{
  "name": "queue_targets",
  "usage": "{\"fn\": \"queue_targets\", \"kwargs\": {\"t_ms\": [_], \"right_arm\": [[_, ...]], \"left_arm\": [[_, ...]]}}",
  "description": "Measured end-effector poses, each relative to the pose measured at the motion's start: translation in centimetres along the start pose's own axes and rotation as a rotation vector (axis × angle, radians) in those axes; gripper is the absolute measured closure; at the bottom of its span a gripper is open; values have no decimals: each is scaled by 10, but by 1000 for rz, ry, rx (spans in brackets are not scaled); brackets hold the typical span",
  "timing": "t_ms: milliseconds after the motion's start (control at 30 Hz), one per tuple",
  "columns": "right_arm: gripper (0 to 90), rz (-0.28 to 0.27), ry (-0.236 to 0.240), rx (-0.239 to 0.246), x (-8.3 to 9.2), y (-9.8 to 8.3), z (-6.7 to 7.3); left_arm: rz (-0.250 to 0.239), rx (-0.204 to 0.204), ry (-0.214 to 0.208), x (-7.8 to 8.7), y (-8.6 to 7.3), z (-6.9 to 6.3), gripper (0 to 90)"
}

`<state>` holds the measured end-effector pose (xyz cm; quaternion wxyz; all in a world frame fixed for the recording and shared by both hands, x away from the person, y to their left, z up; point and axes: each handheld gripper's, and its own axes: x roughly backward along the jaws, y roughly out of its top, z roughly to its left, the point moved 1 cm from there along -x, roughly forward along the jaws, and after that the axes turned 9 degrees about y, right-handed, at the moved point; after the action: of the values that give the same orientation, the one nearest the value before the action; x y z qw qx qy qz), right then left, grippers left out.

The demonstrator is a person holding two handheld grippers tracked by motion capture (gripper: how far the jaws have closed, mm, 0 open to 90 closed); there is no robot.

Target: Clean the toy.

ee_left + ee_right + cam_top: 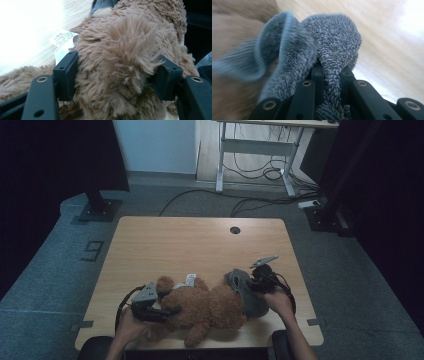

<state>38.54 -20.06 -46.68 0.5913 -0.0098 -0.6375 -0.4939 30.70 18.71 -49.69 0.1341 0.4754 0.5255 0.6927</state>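
Brown plush fills the near middle of the wooden surface (200, 240): the teddy bear (205, 307) lies stretched across it, one end toward your left hand and the other toward your right, close to the near edge. A white care label (190, 279) pokes out on its far side; in the left gripper view the same label (62, 40) lies flat on the wood beside the fur.

Your left hand-held gripper (167, 310) sits at the bear's left end. In the left gripper view its two black jaws stand apart on either side of a thick tuft of the bear (120, 67), and both pads press into the fur, so it is gripping the toy.

Your right hand-held gripper (252, 285) is at the right end of the bear, near the right edge of the surface. It is clamped on a grey knitted sock (245, 292); in the right gripper view the jaws are nearly closed, with a fold of the sock (332, 55) pinched between them, and the sock's open cuff flares to the left against brown fur. That side of the view is blurred.

From above, the sock lies against the bear's right end; whether it covers any part of the bear you cannot tell.
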Motion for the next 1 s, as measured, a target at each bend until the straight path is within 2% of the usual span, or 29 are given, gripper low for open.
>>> {"fn": "queue_targets", "kwargs": {"t_ms": [200, 333, 467, 567, 633, 767, 1000], "right_arm": [[794, -96, -6, 89, 49, 14, 33], [794, -134, 34, 148, 67, 24, 60], [793, -138, 122, 201, 62, 31, 86], [793, -112, 179, 228, 44, 30, 101], [793, -88, 199, 237, 31, 25, 107], [792, -57, 189, 233, 18, 12, 111], [791, -59, 172, 197, 27, -16, 103]], "left_arm": [[0, 1, 0, 0, 0, 0, 307], [1, 1, 0, 0, 0, 0, 307], [2, 1, 4, 0, 0, 0, 307], [1, 5, 5, 0, 0, 0, 307], [3, 6, 6, 0, -1, 0, 308], [6, 6, 6, -1, -1, 0, 308], [9, 2, 2, 0, -1, 1, 312]]}}
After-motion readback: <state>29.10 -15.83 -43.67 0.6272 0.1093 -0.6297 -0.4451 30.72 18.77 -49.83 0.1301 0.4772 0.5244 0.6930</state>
